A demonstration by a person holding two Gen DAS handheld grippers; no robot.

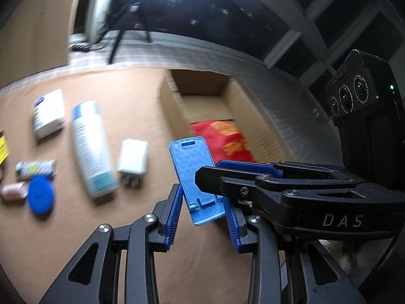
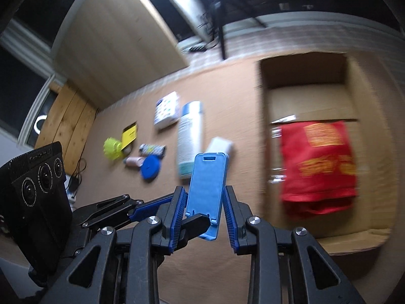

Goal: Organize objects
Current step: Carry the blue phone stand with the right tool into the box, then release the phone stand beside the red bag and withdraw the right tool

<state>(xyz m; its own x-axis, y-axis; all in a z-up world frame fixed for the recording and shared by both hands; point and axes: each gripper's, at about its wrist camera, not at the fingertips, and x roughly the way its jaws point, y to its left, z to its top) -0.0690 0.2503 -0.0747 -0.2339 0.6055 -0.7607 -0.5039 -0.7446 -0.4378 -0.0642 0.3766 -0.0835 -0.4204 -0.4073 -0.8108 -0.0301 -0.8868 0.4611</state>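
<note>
A light blue phone stand (image 1: 195, 177) (image 2: 207, 185) hangs above the tan tabletop, held between both grippers. My left gripper (image 1: 202, 202) has its blue pads on either side of the stand's lower end. My right gripper (image 1: 210, 169) reaches in from the right and is clamped across the stand. In the right wrist view the right gripper (image 2: 203, 192) flanks the stand, and the left gripper (image 2: 187, 212) comes in from the left onto its base. An open cardboard box (image 1: 174, 106) (image 2: 263, 126) lies beyond, with a red bag (image 1: 222, 139) (image 2: 319, 164) inside.
On the table to the left lie a white tube (image 1: 88, 147) (image 2: 189, 136), a white charger (image 1: 133, 159), a white carton (image 1: 48, 116), a blue round lid (image 1: 40, 197) (image 2: 150, 167), a patterned stick (image 1: 35, 168), a pink item (image 1: 15, 190) and a yellow object (image 2: 112, 148).
</note>
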